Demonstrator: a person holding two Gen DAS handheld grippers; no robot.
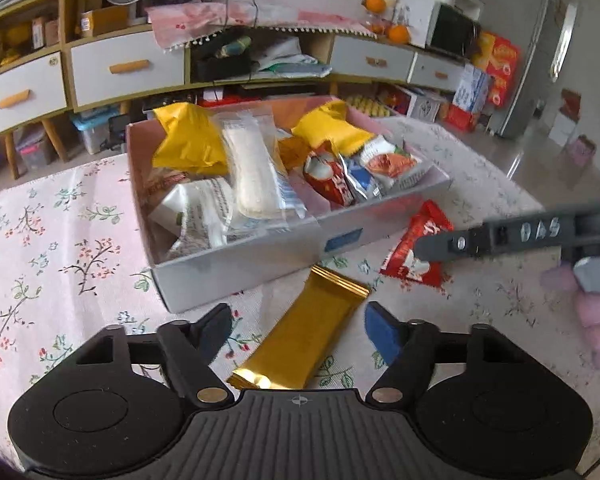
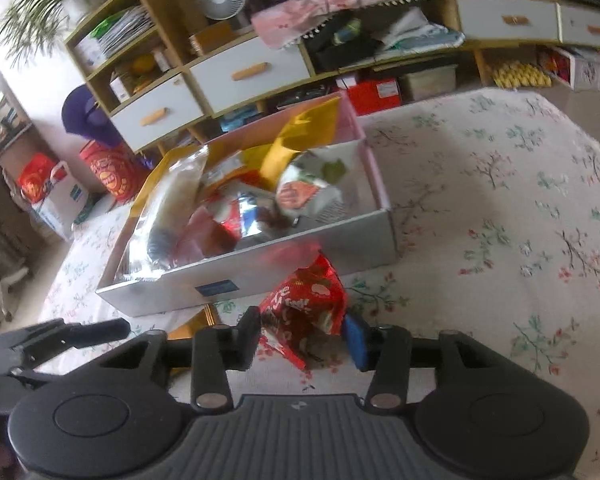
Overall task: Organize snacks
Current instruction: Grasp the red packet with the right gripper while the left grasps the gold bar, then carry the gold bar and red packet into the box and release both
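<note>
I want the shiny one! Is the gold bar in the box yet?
Out. The gold bar lies on the tablecloth, just outside the box.

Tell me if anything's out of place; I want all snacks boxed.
Two snacks lie outside the box on the tablecloth: a gold bar between the left gripper's open jaws, and a red packet between the right gripper's jaws.

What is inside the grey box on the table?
The grey box holds snacks: two yellow packets, a clear-wrapped white bar, a white packet and red and white packets. Anything beneath them is covered.
</note>
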